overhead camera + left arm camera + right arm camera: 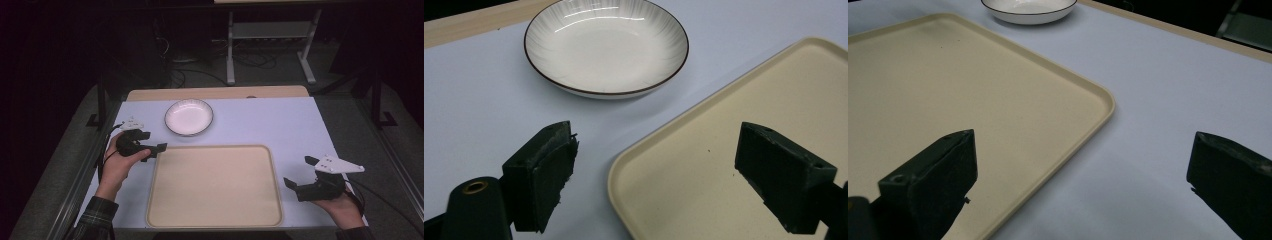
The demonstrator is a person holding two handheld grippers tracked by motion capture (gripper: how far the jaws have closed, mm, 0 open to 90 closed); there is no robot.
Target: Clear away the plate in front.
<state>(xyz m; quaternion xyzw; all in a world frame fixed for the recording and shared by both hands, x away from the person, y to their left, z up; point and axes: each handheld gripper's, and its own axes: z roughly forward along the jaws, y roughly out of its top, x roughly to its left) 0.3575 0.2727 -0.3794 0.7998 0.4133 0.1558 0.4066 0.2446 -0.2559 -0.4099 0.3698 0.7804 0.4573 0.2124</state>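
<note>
A white shallow plate (189, 117) with a dark rim sits at the back middle of the table. In front of it lies a large beige tray (215, 200) with nothing on it. My left gripper (152, 141) is open and holds nothing, just off the tray's back left corner. In the left gripper view its jaws (659, 167) straddle that corner of the tray (724, 100), with the plate (606, 47) ahead. My right gripper (300, 171) is open and holds nothing, beside the tray's right edge. Its own view has the gripper (1083, 175) over the tray's rim (1108, 100), the plate (1028, 10) far off.
A pale lilac sheet (280, 125) covers the table, with a wooden strip (215, 93) along the back edge. Beyond it stand a white metal frame (270, 35) and floor cables (200, 65). Black posts rise at both sides of the table.
</note>
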